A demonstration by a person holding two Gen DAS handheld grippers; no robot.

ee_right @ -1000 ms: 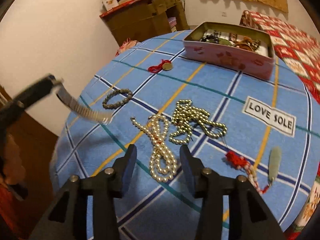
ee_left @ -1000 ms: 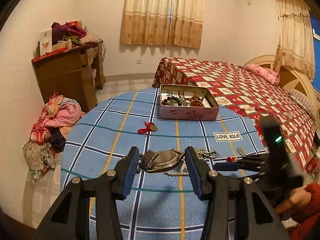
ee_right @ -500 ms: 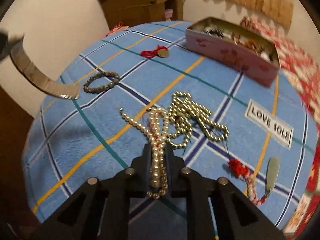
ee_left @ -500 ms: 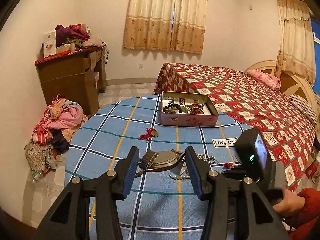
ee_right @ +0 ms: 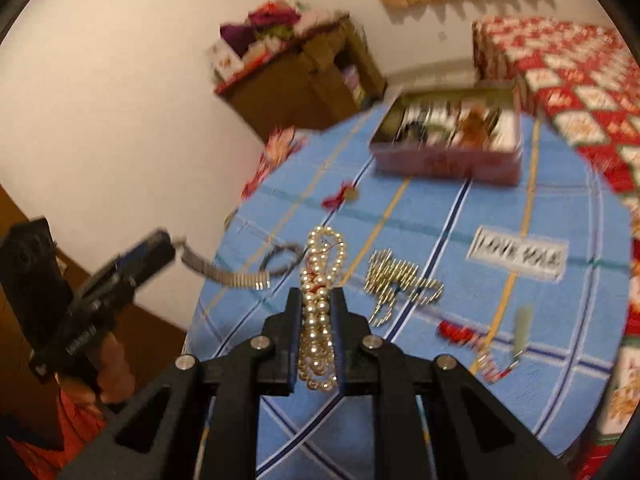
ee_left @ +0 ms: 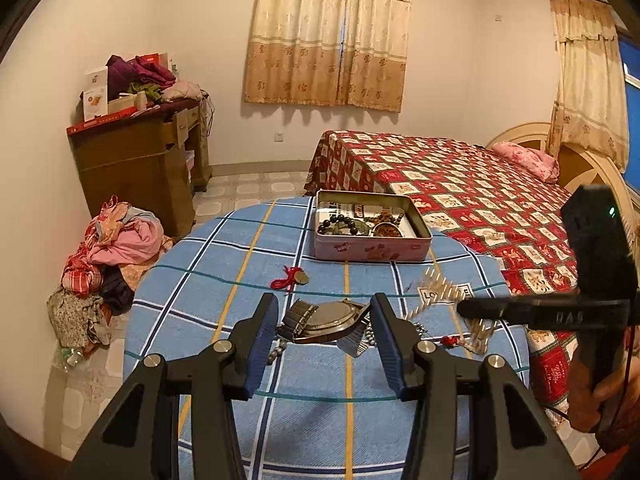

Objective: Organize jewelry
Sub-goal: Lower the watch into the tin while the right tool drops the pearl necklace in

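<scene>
My left gripper point(ee_left: 324, 332) is shut on a silver wristwatch point(ee_left: 328, 318), held flat above the blue plaid table point(ee_left: 200, 280). In the right wrist view the watch's metal band point(ee_right: 224, 274) hangs from it at the left. My right gripper point(ee_right: 318, 312) is shut on a bunched pearl necklace point(ee_right: 322, 256) and holds it clear of the cloth. The pearls point(ee_left: 436, 288) show blurred at the right gripper's tip in the left wrist view. A pink tin point(ee_left: 372, 250) with several pieces inside stands at the table's far side.
On the cloth lie a gold bead necklace point(ee_right: 400, 280), a dark bead bracelet point(ee_right: 284, 254), a red cord with a coin point(ee_left: 290, 278) and a red tassel with a pale pendant point(ee_right: 522, 326). A bed point(ee_left: 460, 184) stands behind, with a cabinet point(ee_left: 140, 160) and a clothes pile point(ee_left: 112, 248) at the left.
My right gripper shut on the pearl necklace and rose with it off the table. The left gripper kept still with the watch.
</scene>
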